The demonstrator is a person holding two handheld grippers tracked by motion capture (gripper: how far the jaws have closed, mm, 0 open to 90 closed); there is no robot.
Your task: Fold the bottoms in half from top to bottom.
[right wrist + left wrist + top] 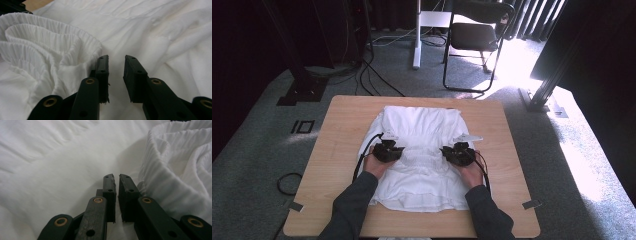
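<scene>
White garment [419, 150] lies flat mid-worktop [337, 165] for folding; left tongs [116, 185] nearly closed, right tongs [116, 66] open, both w/o cloth.

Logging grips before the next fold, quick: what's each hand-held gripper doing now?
Left hand-held gripper: nearly shut, holding nothing, over the white garment.
Right hand-held gripper: open, empty.
</scene>
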